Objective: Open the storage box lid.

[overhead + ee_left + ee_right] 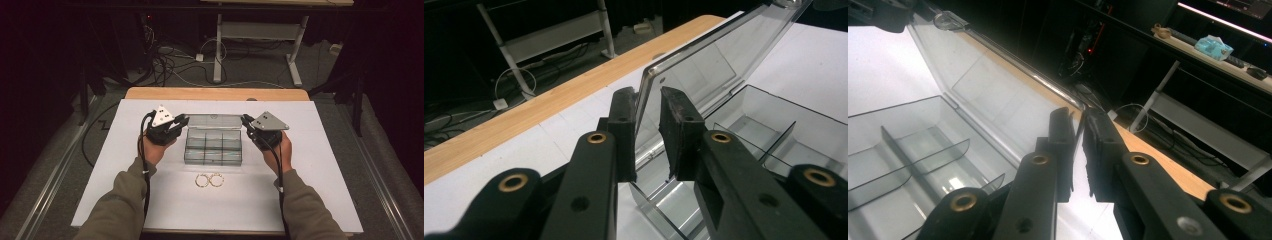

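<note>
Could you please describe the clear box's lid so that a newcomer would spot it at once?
On the white sheet covering the table, a clear compartment box sits mid-table, just beyond two gold rings. Its lid rises from the far edge, an undivided transparent panel, with the left gripper and right gripper at its two ends.

Clear compartment box (213, 148) on the table, lid (214, 121) raised upright.

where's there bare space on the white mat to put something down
Broad bare white mat lies right of the clear box, and as much left of it. The near strip is free except for two gold rings. It is crowded at the lid, where both grippers work.
</note>
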Action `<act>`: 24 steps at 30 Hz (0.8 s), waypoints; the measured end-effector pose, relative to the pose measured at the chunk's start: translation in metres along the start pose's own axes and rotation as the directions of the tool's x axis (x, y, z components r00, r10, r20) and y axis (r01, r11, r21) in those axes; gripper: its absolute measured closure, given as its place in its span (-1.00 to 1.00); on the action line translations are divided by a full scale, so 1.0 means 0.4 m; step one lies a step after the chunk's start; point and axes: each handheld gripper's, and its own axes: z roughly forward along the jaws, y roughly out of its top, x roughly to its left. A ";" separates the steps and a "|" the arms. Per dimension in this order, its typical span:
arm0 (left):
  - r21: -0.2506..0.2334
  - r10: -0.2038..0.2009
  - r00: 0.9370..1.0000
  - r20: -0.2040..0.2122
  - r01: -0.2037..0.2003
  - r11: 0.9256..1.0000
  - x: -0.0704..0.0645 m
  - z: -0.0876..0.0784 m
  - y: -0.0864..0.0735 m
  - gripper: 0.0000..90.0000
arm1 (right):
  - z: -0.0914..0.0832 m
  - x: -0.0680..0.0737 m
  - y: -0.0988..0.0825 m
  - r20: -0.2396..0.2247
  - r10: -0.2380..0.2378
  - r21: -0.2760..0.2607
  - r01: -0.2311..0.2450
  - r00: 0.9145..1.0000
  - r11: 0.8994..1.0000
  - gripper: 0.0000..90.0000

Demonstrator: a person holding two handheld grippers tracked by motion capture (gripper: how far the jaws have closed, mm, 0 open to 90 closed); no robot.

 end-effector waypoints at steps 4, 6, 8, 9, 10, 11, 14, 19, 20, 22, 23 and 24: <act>-0.004 -0.015 1.000 -0.005 0.015 1.000 0.007 0.007 0.002 0.69 | 0.011 -0.005 0.007 0.008 0.014 0.001 -0.014 1.000 1.000 0.85; -0.001 -0.014 1.000 -0.010 0.014 1.000 0.010 0.013 0.002 0.68 | 0.017 -0.007 0.009 0.013 0.023 0.001 -0.023 1.000 1.000 0.84; -0.003 -0.023 1.000 -0.010 0.023 1.000 0.014 0.021 0.001 0.68 | 0.023 -0.011 0.009 0.014 0.040 -0.002 -0.040 0.999 0.999 0.84; -0.003 -0.026 1.000 -0.010 0.026 1.000 0.017 0.024 0.001 0.68 | 0.026 -0.013 0.009 0.013 0.043 -0.005 -0.043 0.999 0.999 0.83; -0.004 -0.034 0.999 -0.010 0.034 0.999 0.019 0.028 0.000 0.68 | 0.029 -0.014 0.009 0.015 0.054 -0.008 -0.054 0.998 0.999 0.83; -0.008 -0.034 0.999 -0.012 0.034 0.999 0.020 0.031 -0.001 0.68 | 0.032 -0.015 0.009 0.015 0.061 -0.010 -0.060 0.998 0.998 0.82; -0.015 -0.033 0.999 -0.024 0.033 0.999 0.021 0.042 -0.004 0.68 | 0.044 -0.017 0.008 0.026 0.078 -0.015 -0.078 0.997 0.997 0.79; -0.021 -0.051 0.998 -0.033 0.051 0.999 0.029 0.064 -0.010 0.68 | 0.066 -0.022 -0.001 0.030 0.134 -0.034 -0.133 0.991 0.991 0.76; -0.017 -0.053 0.998 -0.036 0.053 0.998 0.030 0.069 -0.012 0.68 | 0.071 -0.023 -0.003 0.031 0.143 -0.037 -0.142 0.989 0.989 0.76; -0.015 -0.060 0.997 -0.040 0.060 0.998 0.032 0.077 -0.014 0.67 | 0.080 -0.025 -0.009 0.032 0.163 -0.036 -0.162 0.986 0.986 0.76; -0.015 -0.066 0.997 -0.042 0.065 0.998 0.033 0.081 -0.016 0.67 | 0.086 -0.025 -0.012 0.035 0.172 -0.035 -0.171 0.984 0.985 0.75; -0.016 -0.069 0.997 -0.045 0.069 0.998 0.034 0.084 -0.017 0.67 | 0.091 -0.025 -0.016 0.038 0.179 -0.031 -0.178 0.983 0.984 0.74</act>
